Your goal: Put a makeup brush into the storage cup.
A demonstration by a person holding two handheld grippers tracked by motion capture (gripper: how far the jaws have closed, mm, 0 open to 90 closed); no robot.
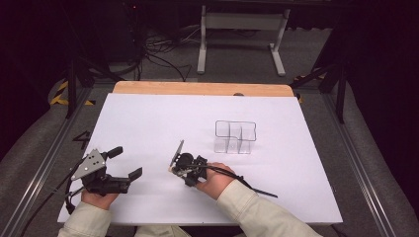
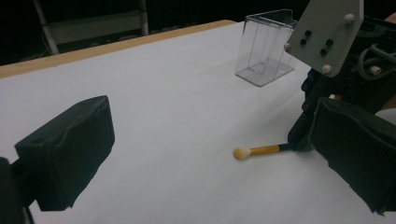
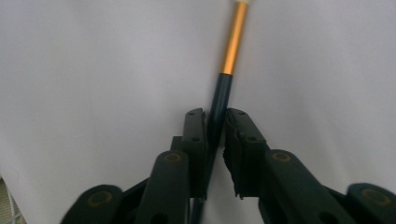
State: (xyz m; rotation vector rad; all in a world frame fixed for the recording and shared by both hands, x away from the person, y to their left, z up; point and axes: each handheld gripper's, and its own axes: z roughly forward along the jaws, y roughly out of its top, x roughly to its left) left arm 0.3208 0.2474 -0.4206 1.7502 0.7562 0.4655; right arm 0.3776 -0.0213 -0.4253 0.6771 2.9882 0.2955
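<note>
Your right tongs (image 3: 215, 133) are clamped on the makeup brush (image 2: 261, 150) lying on the bench (image 1: 148, 123); left tongs (image 1: 124, 163) gape idle. Next, likely lift it toward the clear organizer (image 1: 235, 137) at one o'clock.

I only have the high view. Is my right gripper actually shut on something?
Observer: Yes. The right gripper view shows the right gripper pinching the dark handle of a small brush.
Operator: Where does the brush point?
Observer: Straight out from the fingers. In the left gripper view its pale tip sits low over the white table.
Operator: And the left gripper?
Observer: The left gripper holds nothing; its fingers stand wide apart.
</note>
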